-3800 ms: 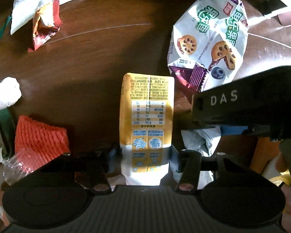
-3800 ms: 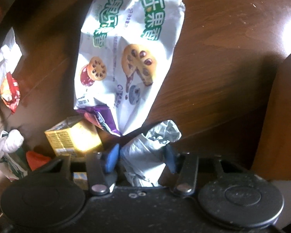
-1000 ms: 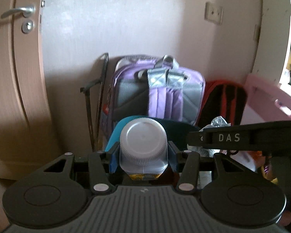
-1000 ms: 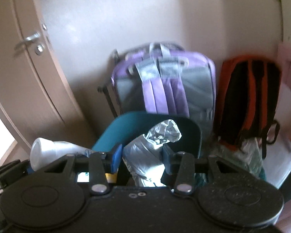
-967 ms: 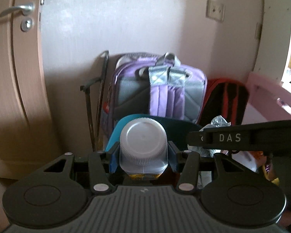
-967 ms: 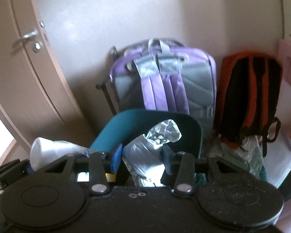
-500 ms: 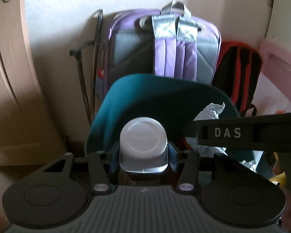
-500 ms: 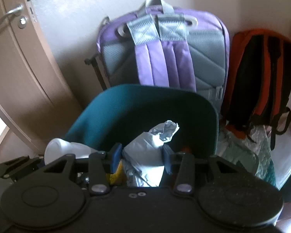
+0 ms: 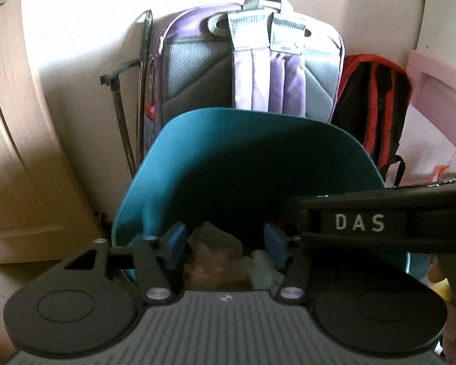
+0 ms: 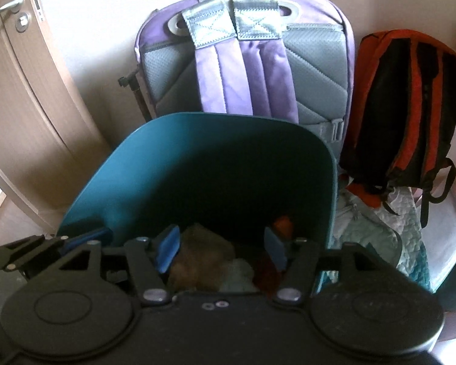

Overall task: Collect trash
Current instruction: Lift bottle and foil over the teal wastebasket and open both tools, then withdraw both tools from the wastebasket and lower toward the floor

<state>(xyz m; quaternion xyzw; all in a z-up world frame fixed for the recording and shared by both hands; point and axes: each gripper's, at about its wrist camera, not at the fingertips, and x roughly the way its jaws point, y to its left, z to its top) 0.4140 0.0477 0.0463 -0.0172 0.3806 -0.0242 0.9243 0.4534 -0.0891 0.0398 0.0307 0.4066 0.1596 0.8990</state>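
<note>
Teal plastic waste bin (image 9: 237,158) with a tall curved back wall stood on the floor, and both grippers hung just above its open mouth, pointing down into it. Behind the bin a purple and grey fabric backpack (image 9: 252,64) leaned on the pale wall; to the right of the bin sat a black and orange backpack (image 10: 404,103), and to its left a light wooden door (image 10: 18,70). The left gripper (image 9: 225,245) had its blue-padded jaws opening with nothing pinched between them, and the right gripper (image 10: 222,246) was likewise spreading, its pads clear of any object. Trash lay inside the bin, below both sets of fingers: a dim heap of crumpled wrappers (image 10: 203,258), too blurred to sort piece by piece. This looked like the drop-off step, with both loads apparently released. Next, each gripper would probably need to lift clear of the bin rim and swing away to fetch any remaining litter.
</note>
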